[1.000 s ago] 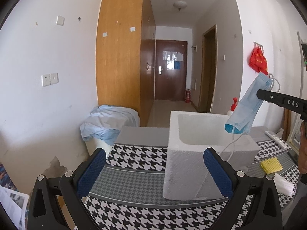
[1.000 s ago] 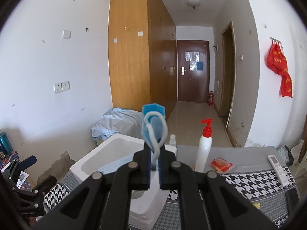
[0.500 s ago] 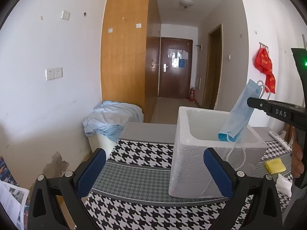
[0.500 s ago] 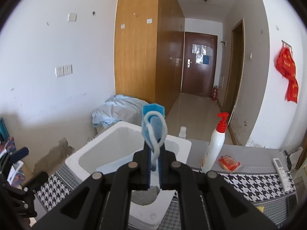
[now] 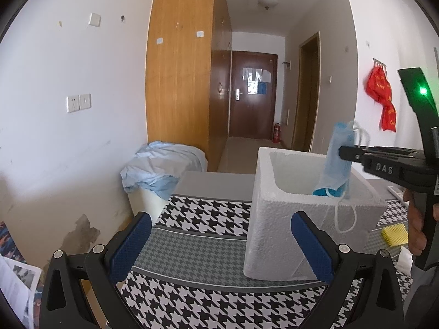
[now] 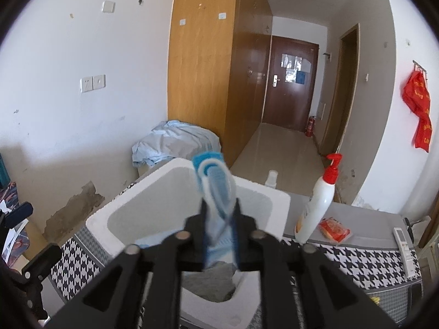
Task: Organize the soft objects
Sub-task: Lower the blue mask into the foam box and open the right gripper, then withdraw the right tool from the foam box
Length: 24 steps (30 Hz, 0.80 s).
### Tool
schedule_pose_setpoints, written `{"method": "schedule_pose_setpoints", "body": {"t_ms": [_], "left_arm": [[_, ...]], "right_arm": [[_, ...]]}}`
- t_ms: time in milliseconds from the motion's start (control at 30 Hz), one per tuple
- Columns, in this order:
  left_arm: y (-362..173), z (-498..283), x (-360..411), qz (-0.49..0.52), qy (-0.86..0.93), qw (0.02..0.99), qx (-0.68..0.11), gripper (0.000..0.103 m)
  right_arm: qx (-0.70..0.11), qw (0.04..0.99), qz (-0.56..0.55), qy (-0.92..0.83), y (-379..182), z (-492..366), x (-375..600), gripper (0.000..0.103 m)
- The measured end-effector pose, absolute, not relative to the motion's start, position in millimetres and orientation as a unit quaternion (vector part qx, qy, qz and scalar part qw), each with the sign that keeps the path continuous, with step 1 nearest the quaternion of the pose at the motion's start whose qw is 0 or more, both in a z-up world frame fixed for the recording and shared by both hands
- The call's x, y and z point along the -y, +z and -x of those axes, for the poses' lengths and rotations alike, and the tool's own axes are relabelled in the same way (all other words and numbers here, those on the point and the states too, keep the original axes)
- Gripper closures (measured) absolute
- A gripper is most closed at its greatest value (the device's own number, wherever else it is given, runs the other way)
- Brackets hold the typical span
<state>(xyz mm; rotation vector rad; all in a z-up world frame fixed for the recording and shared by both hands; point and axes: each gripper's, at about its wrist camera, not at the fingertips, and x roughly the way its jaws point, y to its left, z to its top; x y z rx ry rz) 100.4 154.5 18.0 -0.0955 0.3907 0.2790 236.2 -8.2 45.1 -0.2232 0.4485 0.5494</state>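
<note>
My right gripper (image 6: 219, 219) has its fingers (image 6: 201, 227) pinched tight on a blue face mask (image 6: 216, 189), gripping it near the upper end where the ear loops bunch together. From the left wrist view, the mask (image 5: 336, 161) hangs down over the open top of the white foam box (image 5: 285, 213), its lower end dipping just inside the box's near right wall, and one white ear loop (image 5: 346, 216) dangles outside over the rim. Inside the box I can see some grey cloth (image 6: 211, 282) lying at the bottom. My left gripper (image 5: 219, 246) hangs with its blue-padded fingers (image 5: 131, 246) spread wide, gripping nothing, low over the houndstooth counter (image 5: 197, 246) just left of the box. A white pump bottle (image 6: 318, 205) with a red cap stands on the counter beside the box's far right corner, and a yellow sponge (image 5: 395, 234) lies to the box's right.
</note>
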Motion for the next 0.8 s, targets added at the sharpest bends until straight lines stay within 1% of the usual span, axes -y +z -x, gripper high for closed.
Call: {"method": "schedule_pose_setpoints", "body": {"t_ms": [33,67,100,200,300,800], "left_arm": [[18.1,-99.7,-154.3,0.048,0.139,0.97,-0.193,0.001],[17.9,-99.1,-154.1,0.048,0.139,0.97,-0.192,0.001],[17.3,-98.4,-154.7,0.049,0.14,0.97,-0.193,0.001],[16.5,-98.3,-155.1,0.048,0.143,0.969,-0.195,0.001],[16.5,-98.0,-155.4,0.048,0.143,0.969,-0.194,0.001],[21.1,-94.4,-144.6,0.039,0.141,0.971,-0.189,0.001]], "right_arm": [[-0.22,0.931,0.115,0.269,44.2,-235.7,5.9,0.057],[-0.219,0.93,0.118,0.269,43.5,-235.0,3.9,0.045],[-0.217,0.93,0.12,0.27,43.3,-233.8,3.1,0.036],[-0.211,0.93,0.122,0.275,43.9,-229.7,1.4,0.025],[-0.208,0.93,0.124,0.278,44.6,-227.2,3.2,0.021],[-0.206,0.931,0.106,0.283,48.3,-216.5,18.6,0.019]]}}
